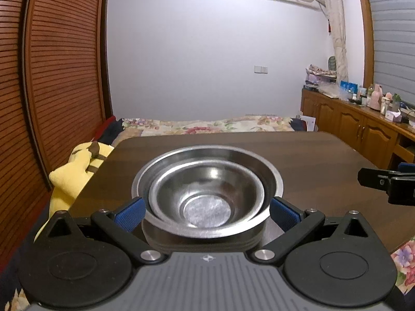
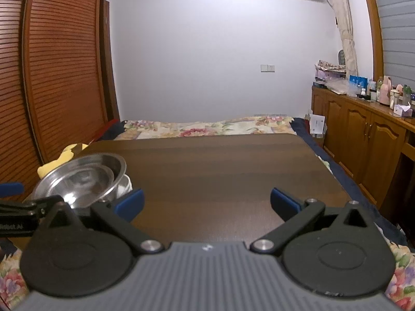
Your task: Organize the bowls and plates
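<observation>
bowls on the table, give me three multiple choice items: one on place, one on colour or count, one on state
1. Where do the bowls sit on the table?
A. far right corner
B. near the left edge
C. on the bed

2. What are the bowls' colour?
A. silver
B. blue
C. white

3. How do the right tongs stand?
A. shut on a bowl
B. shut on nothing
C. open, holding nothing

Answers:
1 B: the right wrist view shows them by the left edge, beside the yellow plush.
2 A: both are shiny metal.
3 C: the blue pads stand apart over bare table.
</observation>
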